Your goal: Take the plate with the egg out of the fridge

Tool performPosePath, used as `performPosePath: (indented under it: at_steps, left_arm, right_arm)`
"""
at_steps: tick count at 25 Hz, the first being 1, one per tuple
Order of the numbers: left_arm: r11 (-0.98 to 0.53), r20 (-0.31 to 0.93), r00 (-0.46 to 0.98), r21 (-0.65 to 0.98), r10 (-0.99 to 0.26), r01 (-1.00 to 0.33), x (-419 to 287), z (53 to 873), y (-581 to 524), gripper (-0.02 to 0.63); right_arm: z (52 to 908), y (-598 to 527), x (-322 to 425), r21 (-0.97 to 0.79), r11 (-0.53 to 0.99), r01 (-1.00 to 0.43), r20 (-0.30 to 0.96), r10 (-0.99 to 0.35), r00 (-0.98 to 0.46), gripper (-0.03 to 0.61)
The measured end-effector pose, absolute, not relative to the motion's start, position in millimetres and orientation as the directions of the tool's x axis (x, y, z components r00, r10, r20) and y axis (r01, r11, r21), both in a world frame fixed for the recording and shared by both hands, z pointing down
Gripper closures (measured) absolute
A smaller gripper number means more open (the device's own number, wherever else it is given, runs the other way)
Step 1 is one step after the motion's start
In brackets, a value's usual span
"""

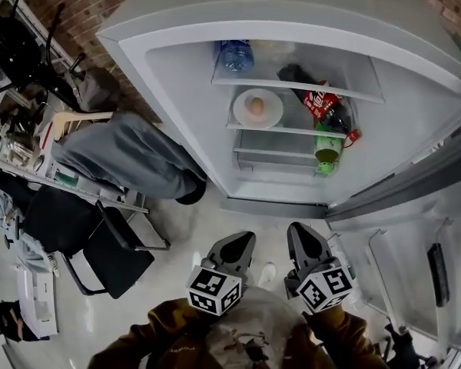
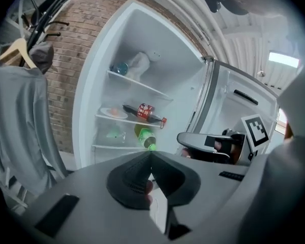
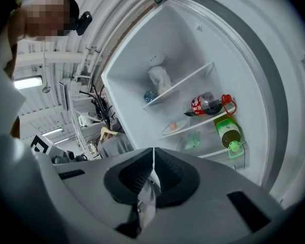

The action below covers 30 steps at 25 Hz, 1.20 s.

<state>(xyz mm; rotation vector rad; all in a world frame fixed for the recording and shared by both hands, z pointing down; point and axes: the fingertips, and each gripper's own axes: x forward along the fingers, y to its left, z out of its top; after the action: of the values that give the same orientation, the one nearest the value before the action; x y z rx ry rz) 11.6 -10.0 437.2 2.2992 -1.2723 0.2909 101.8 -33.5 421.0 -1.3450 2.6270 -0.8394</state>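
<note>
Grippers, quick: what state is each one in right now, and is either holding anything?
Left gripper: closed, holding nothing.
Right gripper: closed, holding nothing.

The fridge (image 1: 177, 114) is standing open. The plate (image 1: 271, 115) is sitting on the middle shelf (image 1: 292, 130), carrying the egg (image 1: 256, 107). A cola bottle (image 1: 320, 102) is lying just beside it, a green bottle (image 1: 328, 148) below. The left tongs (image 1: 244, 238) and right tongs (image 1: 296, 230) are hovering side by side, well apart from the plate.
</note>
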Motion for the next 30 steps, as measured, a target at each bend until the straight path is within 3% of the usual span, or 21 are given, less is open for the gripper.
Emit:
performPosePath:
  at_steps: [4, 11, 20, 30]
  left_arm:
    - [-0.506, 0.408, 0.594, 0.311, -0.694, -0.805, 9.5, 434.5, -38.7, 0.606]
    - [-0.601, 0.358, 0.677, 0.31, -0.644, -0.736, 8.9, 435.4, -83.7, 0.606]
    - [-0.671, 0.337, 0.735, 0.305, -0.588, -0.676, -9.8, 440.8, -107.1, 0.606]
    - [-0.694, 0.344, 0.743, 0.278, -0.574, -0.664, -17.9, 438.6, -120.3, 0.606]
  right_arm:
    - [411.7, -68.8, 90.2, -0.483, 0.46, -0.745, 0.195, -0.773, -0.604, 0.581]
    - [420.3, -130.7, 70.5, -0.651, 0.362, -0.668, 0.191, -0.774, -0.604, 0.581]
    - [425.6, -171.8, 40.2, -0.727, 0.282, -0.626, 0.201, -0.784, -0.587, 0.581]
    - [452.5, -227.2, 20.3, -0.878, 0.156, -0.452, 0.187, -0.758, -0.625, 0.538]
